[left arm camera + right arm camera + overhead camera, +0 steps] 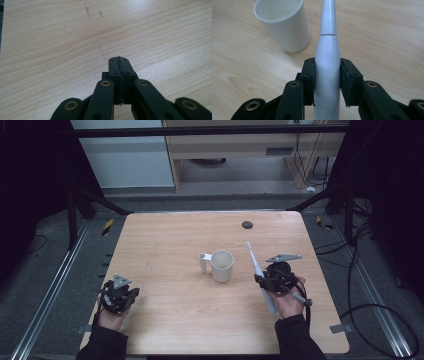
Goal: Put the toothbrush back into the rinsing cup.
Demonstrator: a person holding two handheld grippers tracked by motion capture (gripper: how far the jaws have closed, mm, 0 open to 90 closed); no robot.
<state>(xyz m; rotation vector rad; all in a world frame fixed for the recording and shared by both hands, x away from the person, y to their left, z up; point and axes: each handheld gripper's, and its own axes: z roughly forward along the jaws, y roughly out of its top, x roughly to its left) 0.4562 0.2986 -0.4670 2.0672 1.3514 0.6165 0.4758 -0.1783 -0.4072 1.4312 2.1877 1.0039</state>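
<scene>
Left gripper (118, 296) resting near front-left edge of wooden surface (165, 320), fingers (119, 65) clenched together, gripping nothing. Right gripper (327, 72) grasping white electric toothbrush (327, 67) by body, tip pointing away. Beyond, left of toothbrush, white cup (222, 265) standing upright mid-surface.

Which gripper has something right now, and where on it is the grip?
The right gripper clamps the white electric toothbrush on its thick handle body. The left gripper is shut on nothing.
</scene>
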